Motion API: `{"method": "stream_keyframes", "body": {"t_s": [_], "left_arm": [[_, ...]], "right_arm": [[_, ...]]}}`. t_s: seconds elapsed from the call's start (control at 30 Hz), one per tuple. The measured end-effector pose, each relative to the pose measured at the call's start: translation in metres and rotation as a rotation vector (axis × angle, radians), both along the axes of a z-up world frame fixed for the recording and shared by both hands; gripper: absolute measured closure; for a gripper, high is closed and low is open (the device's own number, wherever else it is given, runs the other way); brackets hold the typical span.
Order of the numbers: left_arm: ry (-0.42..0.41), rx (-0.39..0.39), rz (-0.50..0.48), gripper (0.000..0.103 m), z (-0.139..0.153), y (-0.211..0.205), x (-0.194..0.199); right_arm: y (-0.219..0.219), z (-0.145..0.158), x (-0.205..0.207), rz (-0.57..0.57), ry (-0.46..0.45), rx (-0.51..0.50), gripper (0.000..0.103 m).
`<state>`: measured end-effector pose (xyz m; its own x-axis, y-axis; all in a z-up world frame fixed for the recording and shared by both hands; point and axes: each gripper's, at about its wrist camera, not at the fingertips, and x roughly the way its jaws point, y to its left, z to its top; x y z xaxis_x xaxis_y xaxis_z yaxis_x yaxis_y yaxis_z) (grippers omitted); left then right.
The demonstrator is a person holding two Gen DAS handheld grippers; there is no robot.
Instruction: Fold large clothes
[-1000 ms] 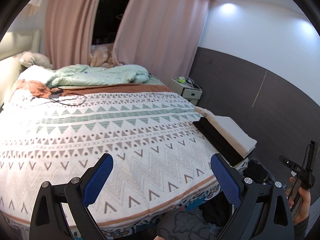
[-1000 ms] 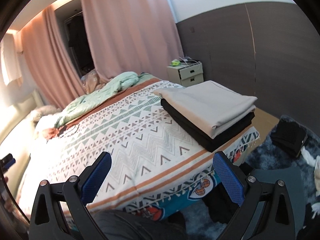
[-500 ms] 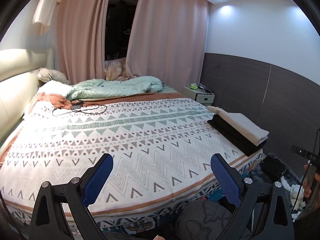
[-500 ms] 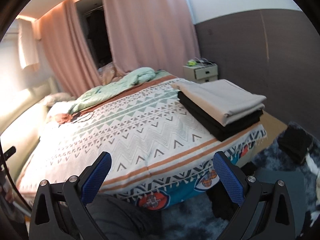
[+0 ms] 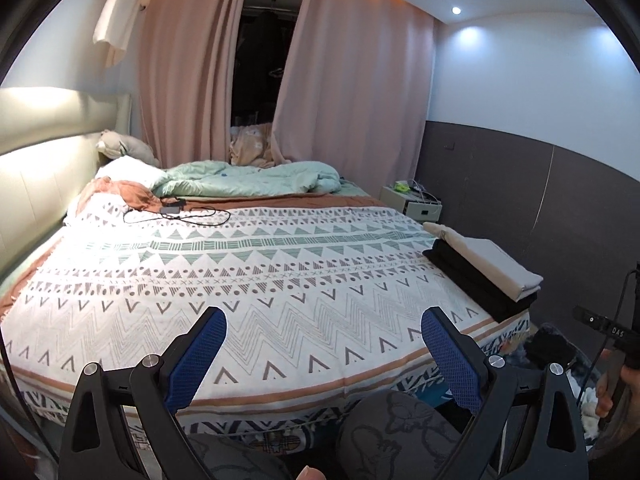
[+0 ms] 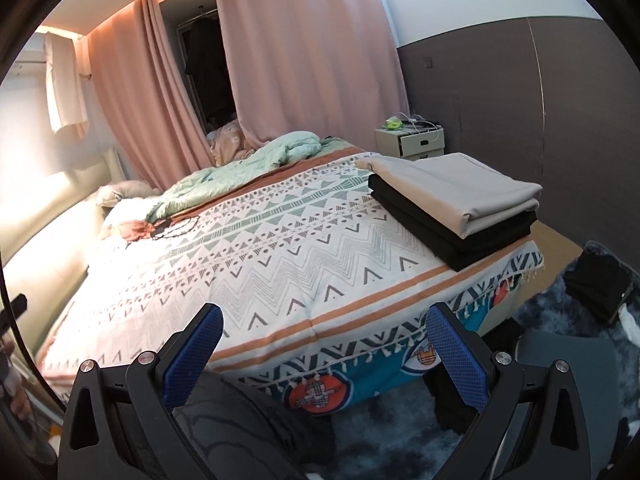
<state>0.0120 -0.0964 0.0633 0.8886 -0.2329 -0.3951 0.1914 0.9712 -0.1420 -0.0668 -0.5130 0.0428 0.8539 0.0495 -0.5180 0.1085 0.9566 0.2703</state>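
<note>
The left gripper is held up in the air at the foot of the bed, pointing straight along it toward the curtains. Its two blue pads are spread wide apart, and nothing is between them. The right gripper is also held up off the bed, near the bottom corner, and it leans a little to one side. Its blue fingers are wide apart too, with nothing in them.

At the right edge of the left view, a hand grips the black handle of the other tool.

The folded clothes sit in a neat pile on the right corner of the bed, near the foot. A beige folded piece lies on top of a black folded piece. Both grippers are well apart from the pile.

The bed has a white cover with zigzag and triangle shapes. A green blanket is bunched up at the far end, by the pillows. A black cable lies on the cover near there. A small white nightstand stands by the dark wall. On the floor by the bed there is a dark fuzzy rug.
</note>
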Motion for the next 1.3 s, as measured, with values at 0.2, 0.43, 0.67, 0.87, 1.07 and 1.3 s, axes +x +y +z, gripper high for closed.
{"method": "stream_keyframes", "body": {"t_s": [0.2, 0.43, 0.67, 0.87, 1.07, 1.3], "left_arm": [[-0.011, 0.029, 0.002, 0.005, 0.002, -0.007, -0.007], [-0.008, 0.037, 0.006, 0.005, 0.001, -0.010, -0.010], [-0.011, 0.050, 0.021, 0.004, 0.000, -0.012, -0.014], [-0.011, 0.046, 0.034, 0.000, -0.003, -0.009, -0.017], [-0.019, 0.049, 0.044, 0.000, -0.004, -0.007, -0.021], [-0.010, 0.054, 0.051, 0.000, -0.006, -0.005, -0.023]], "right_arm": [[-0.002, -0.002, 0.000, -0.004, 0.000, 0.005, 0.001], [0.003, -0.005, 0.001, 0.009, -0.002, 0.000, 0.001], [0.009, -0.009, 0.003, 0.021, -0.001, 0.007, 0.001], [0.010, -0.012, 0.005, 0.023, 0.005, 0.008, 0.001], [0.011, -0.012, 0.005, 0.021, 0.006, 0.006, 0.001], [0.011, -0.012, 0.007, 0.024, 0.006, 0.003, 0.001]]}}
